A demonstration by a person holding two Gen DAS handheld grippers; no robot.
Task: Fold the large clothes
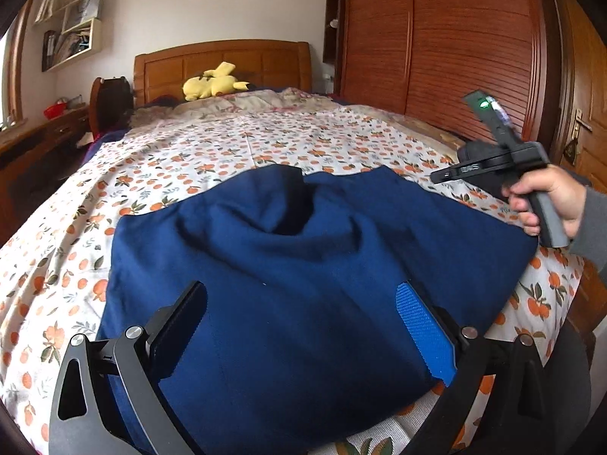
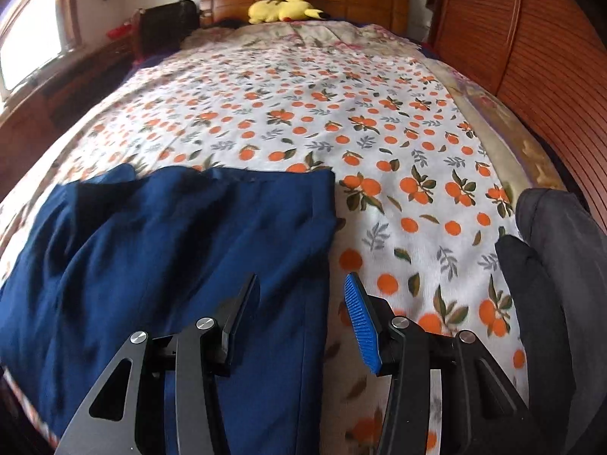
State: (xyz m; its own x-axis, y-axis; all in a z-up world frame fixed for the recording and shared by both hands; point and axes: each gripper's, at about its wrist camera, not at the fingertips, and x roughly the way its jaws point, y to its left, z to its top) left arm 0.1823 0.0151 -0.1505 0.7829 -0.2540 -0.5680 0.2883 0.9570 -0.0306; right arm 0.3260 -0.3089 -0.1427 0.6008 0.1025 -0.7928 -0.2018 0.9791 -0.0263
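Note:
A navy blue garment lies folded into a rough rectangle on the near end of the bed, with a raised crease near its far edge. My left gripper is open and empty above the garment's near part. My right gripper is open and empty, hovering over the garment's right edge, its blue pad over the bedsheet. In the left wrist view the right gripper's body, held in a hand, is at the garment's far right corner.
The bed has a white sheet with orange fruit print. A yellow plush toy lies by the wooden headboard. A wooden wardrobe stands along the right. A dark grey cloth lies at the bed's right edge. A desk stands to the left.

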